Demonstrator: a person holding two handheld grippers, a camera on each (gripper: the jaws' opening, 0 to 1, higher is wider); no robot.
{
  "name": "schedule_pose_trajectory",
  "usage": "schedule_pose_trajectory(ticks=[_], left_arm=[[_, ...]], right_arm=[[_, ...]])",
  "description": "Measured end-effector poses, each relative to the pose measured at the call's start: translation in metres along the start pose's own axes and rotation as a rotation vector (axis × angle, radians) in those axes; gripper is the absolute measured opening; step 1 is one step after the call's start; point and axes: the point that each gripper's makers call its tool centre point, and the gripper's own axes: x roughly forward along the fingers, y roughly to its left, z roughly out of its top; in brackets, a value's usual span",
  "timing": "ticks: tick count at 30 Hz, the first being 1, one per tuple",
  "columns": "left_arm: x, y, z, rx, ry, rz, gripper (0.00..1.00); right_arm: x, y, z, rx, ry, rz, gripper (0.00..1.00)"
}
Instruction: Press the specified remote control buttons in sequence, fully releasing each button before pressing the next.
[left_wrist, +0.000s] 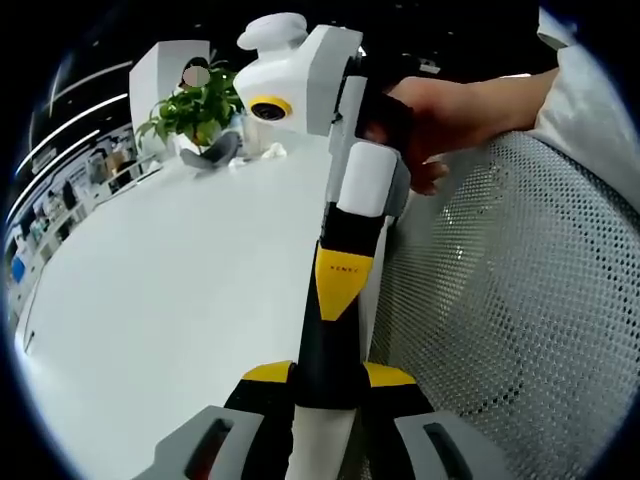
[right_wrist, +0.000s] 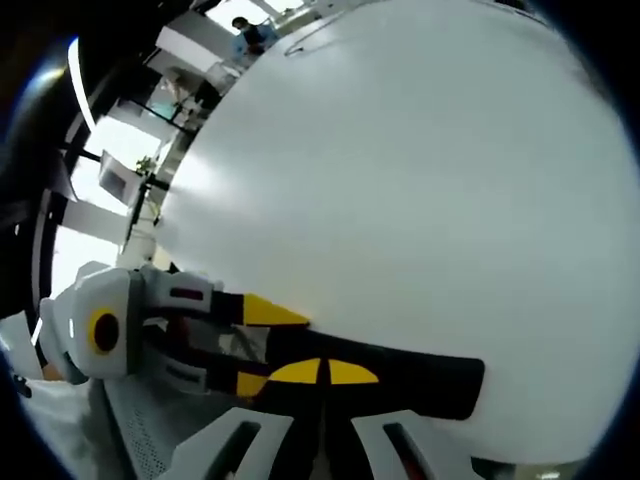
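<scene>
Progress: could not be read off; no buttons or display on the remote (left_wrist: 322, 335) faced either camera, so presses done and presses left stayed unknown.
Step in hand: judged as one press under way, or just short of contact.
Remote: black and long, lifted off the table (left_wrist: 180, 300), held over the table's edge beside the mesh chair (left_wrist: 520, 300).
Left gripper (left_wrist: 328, 373): closed around the remote, one yellow-tipped jaw on each long side.
Right gripper (right_wrist: 325, 372): jaws pressed together into a single point, nothing pinched between them.
Remote against right gripper: lay crosswise right under the joined tips in the right gripper view (right_wrist: 420, 382); touching or just above could not be told.
Right gripper from the other side: came down from above in a hand (left_wrist: 450, 115), tip (left_wrist: 343, 285) aimed at the remote's upper face.
Far corner of the table: potted plant (left_wrist: 195, 105), well apart.
</scene>
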Motion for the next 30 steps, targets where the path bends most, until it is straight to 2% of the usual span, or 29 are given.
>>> schedule_pose_trajectory(ticks=[20,26,30], left_arm=[[0.0032,0.0012,0.0032,-0.018,-0.012,0.008,0.25],[0.004,0.0004,0.0038,-0.022,0.0,0.012,0.25],[0.0049,0.0003,0.004,-0.019,0.005,0.013,0.25]], right_arm=[[-0.0006,-0.001,0.0011,0.032,-0.017,0.003,0.0],[-0.0003,-0.0006,0.0003,0.012,-0.017,-0.009,0.0],[-0.0006,-0.0021,0.0008,0.045,-0.014,0.005,0.0]])
